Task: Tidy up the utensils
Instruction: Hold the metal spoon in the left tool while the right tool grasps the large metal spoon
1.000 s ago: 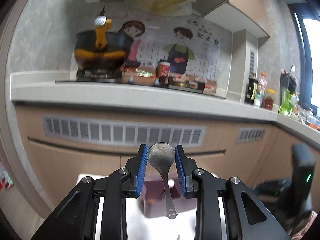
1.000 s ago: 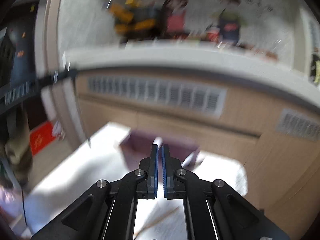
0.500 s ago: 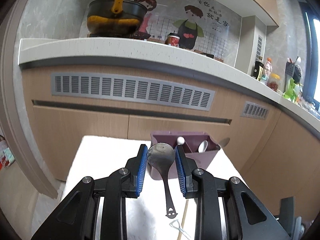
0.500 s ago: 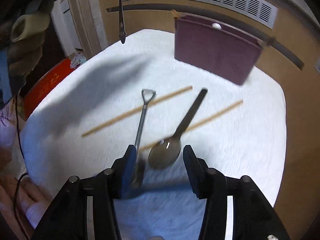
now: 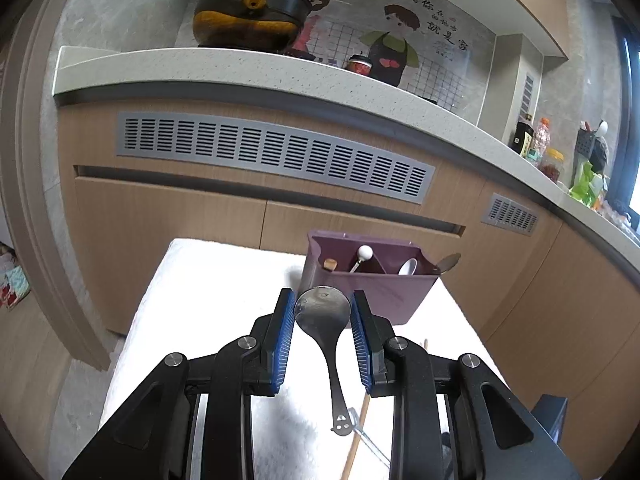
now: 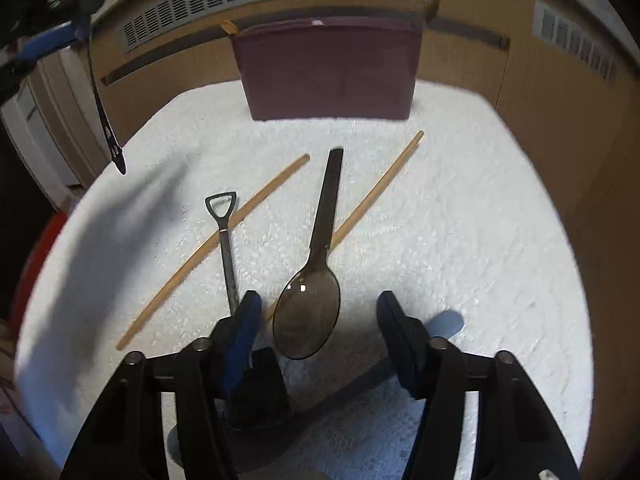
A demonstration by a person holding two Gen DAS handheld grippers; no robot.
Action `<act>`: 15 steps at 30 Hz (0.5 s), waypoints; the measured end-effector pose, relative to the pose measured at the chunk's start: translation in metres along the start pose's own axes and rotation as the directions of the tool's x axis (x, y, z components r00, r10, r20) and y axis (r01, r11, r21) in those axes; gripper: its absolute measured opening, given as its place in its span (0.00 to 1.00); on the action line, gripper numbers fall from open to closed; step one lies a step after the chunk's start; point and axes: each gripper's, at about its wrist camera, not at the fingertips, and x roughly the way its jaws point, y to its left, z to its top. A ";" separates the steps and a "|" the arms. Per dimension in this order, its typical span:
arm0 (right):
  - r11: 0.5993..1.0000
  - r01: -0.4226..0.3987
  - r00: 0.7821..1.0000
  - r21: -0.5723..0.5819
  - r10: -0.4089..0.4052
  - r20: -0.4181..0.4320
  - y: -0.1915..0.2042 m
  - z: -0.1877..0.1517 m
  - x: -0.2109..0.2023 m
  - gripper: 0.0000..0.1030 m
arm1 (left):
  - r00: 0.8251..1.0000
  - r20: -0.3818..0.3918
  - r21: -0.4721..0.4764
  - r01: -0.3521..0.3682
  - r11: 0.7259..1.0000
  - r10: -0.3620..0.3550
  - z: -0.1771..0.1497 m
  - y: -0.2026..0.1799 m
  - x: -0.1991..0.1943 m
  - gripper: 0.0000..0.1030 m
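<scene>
My left gripper (image 5: 322,314) is shut on a metal spoon (image 5: 325,312) by its bowl, handle hanging down, above the white cloth and short of the purple utensil holder (image 5: 372,288). The holder (image 6: 330,70) has several utensils in its compartments. My right gripper (image 6: 316,316) is open, low over the cloth, its jaws on either side of the bowl of a dark translucent spoon (image 6: 310,304). A small shovel-handled metal utensil (image 6: 226,240) lies beside the left finger. Two wooden chopsticks (image 6: 216,244) (image 6: 376,188) lie across the cloth. The left-held spoon's handle hangs in the right wrist view (image 6: 106,128).
A white cloth (image 6: 460,220) covers the table. Wooden kitchen cabinets with vent grilles (image 5: 272,152) stand just behind the holder. A countertop (image 5: 240,70) above carries a black and orange pot (image 5: 248,16) and bottles at the far right.
My right gripper opened and dropped toward the cloth, now straddling the dark spoon's bowl. My left gripper tilted down, bringing the holder into view, still holding the metal spoon.
</scene>
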 end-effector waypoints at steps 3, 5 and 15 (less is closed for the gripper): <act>0.994 0.038 0.999 -0.106 -0.034 0.042 0.010 0.003 -0.008 0.29 | 1.000 0.002 -0.002 -0.005 1.000 0.005 -0.003 0.002 -0.005 0.28; 0.988 0.055 0.995 -0.141 -0.043 0.086 0.009 0.004 -0.023 0.29 | 1.000 0.009 -0.003 -0.008 1.000 0.008 -0.003 0.002 -0.009 0.28; 0.995 0.035 0.938 -0.092 -0.001 0.346 -0.033 0.075 -0.117 0.07 | 0.999 0.036 0.022 0.029 0.999 -0.029 0.004 -0.013 -0.020 0.28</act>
